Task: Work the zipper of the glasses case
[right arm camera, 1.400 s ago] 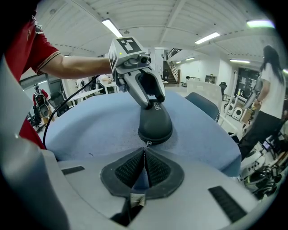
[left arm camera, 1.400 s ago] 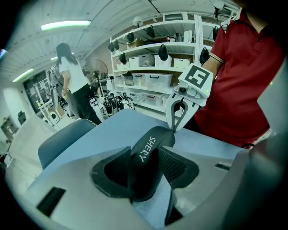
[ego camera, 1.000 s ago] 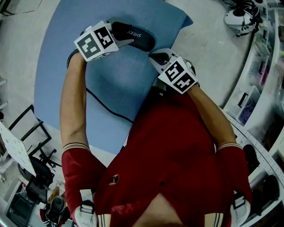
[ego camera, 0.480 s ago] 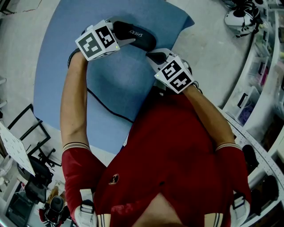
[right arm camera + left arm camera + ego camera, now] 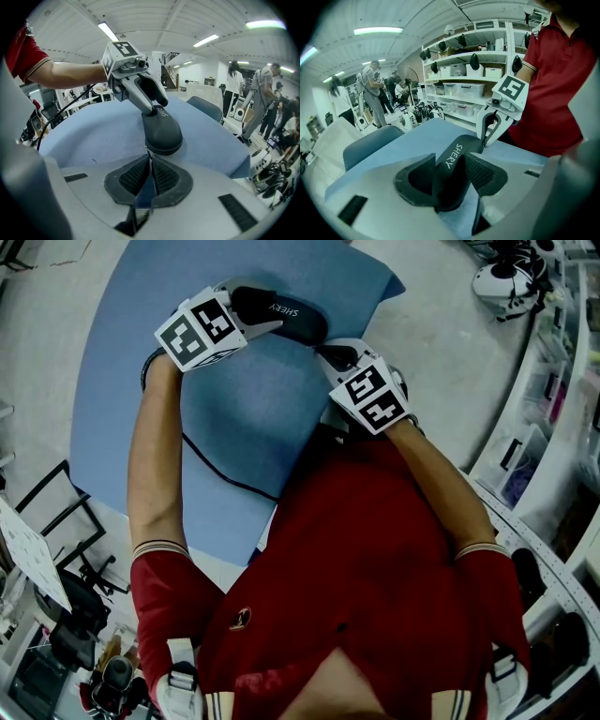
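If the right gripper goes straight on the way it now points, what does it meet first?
Most likely the glasses case, directly ahead, just beyond the zipper pull at its shut jaw tips.

A black glasses case [image 5: 286, 317] lay on a blue mat [image 5: 234, 399] spread over the pale counter [image 5: 441, 352]. The left hand-held gripper [image 5: 246, 317] met the case's left end, and the right hand-held gripper [image 5: 330, 354] sat at its right end. A black cable [image 5: 220, 470] crossed the mat below the case.
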